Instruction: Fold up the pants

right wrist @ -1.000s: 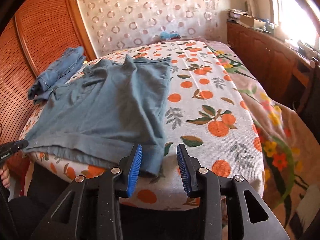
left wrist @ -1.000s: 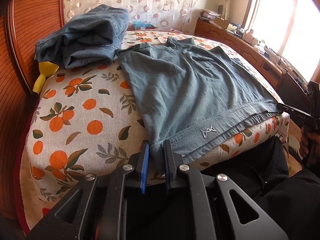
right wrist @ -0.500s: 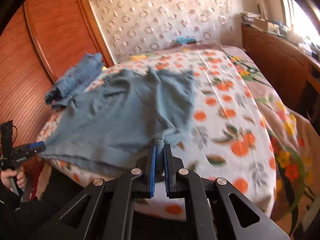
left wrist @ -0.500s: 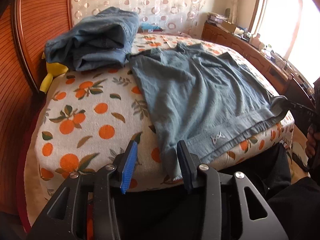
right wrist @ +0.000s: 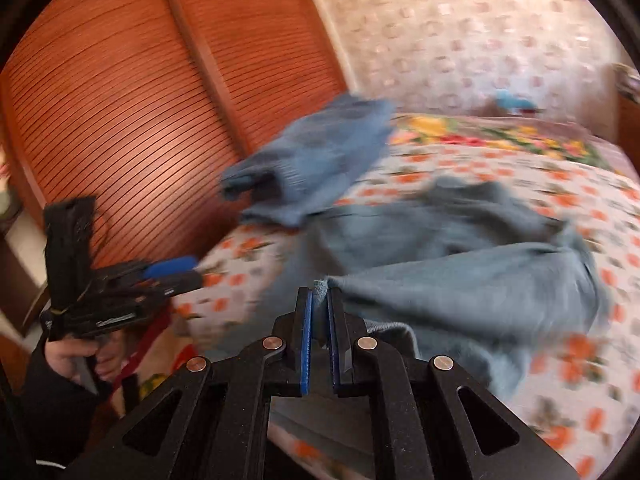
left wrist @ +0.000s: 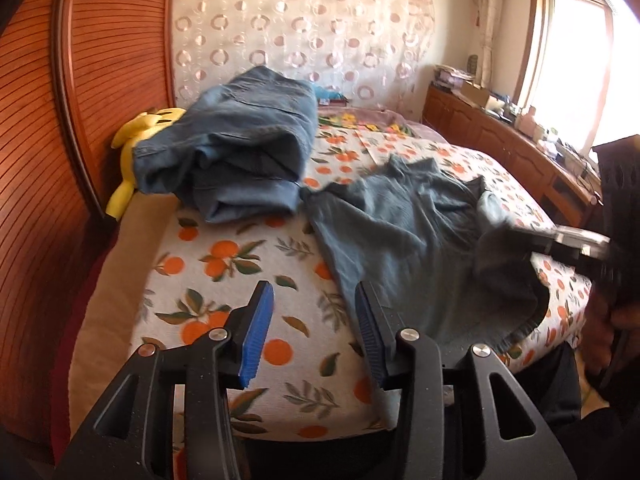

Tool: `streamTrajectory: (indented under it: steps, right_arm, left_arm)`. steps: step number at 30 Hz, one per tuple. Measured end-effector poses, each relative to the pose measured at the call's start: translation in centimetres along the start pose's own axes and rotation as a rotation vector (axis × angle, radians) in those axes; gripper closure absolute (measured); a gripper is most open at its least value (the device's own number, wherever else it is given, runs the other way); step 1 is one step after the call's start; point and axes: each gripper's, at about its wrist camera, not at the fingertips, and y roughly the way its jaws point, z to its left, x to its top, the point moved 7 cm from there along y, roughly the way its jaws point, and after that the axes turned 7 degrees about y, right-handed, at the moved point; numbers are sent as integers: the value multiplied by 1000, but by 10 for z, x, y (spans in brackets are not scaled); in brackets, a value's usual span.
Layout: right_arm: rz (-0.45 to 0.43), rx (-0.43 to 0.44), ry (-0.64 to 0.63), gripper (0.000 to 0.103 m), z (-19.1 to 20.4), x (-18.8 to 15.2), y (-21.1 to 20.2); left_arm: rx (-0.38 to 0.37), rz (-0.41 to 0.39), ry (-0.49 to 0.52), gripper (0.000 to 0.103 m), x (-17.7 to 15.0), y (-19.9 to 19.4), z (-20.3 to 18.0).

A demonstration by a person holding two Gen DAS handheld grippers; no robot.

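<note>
Grey-blue pants (left wrist: 400, 240) lie spread on the orange-print bed cover (left wrist: 224, 264). My left gripper (left wrist: 314, 320) hovers open over the near bed edge; its right finger sits just beside the pants' near-left hem, and nothing is between the pads. My right gripper (right wrist: 320, 300) is shut on a corner of the pants (right wrist: 460, 280), lifted off the bed so the cloth drapes back in a fold. The left wrist view shows the right gripper (left wrist: 520, 236) at the right with the raised cloth. The right wrist view, which is blurred, shows the left gripper (right wrist: 176, 270) at lower left.
A folded pair of blue jeans (left wrist: 240, 152) lies at the bed's far left, beside a yellow plush toy (left wrist: 132, 148). A slatted wooden panel (left wrist: 80, 80) rises on the left. A wooden cabinet (left wrist: 500, 136) runs under the window. A hand (right wrist: 76, 356) holds the left gripper.
My left gripper opened, released the near hem and drew back upward. My right gripper shut on the pants' right corner and swept it up and leftward over the pants.
</note>
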Motion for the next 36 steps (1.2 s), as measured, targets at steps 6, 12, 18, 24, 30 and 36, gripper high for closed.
streamTrajectory:
  steps: [6,12,18,24,30,36]
  right_arm:
    - [99,147,-42,96,52,-13,37]
    - [162,132,-46,90,45,-17,54]
    - [138,96,-82,67,50,-13,33]
    - [95,23,-71,63,26,-16,9]
    - [56,-119,-38,63,-19,-11,-6]
    - [25,-234,-20,63,-52,-2,-14]
  left_arm:
    - [30,5,-37,59,-8,-2,21]
    - [34,26,-60,59,-20,2,28]
    - [13,24,-44,59,-18,3,13]
    - [-16,19,-22,59,-15,3,-2]
    - [-49,26,-12,59,-17,6,-15]
    - [-74,25,4,59,-16,6,-29]
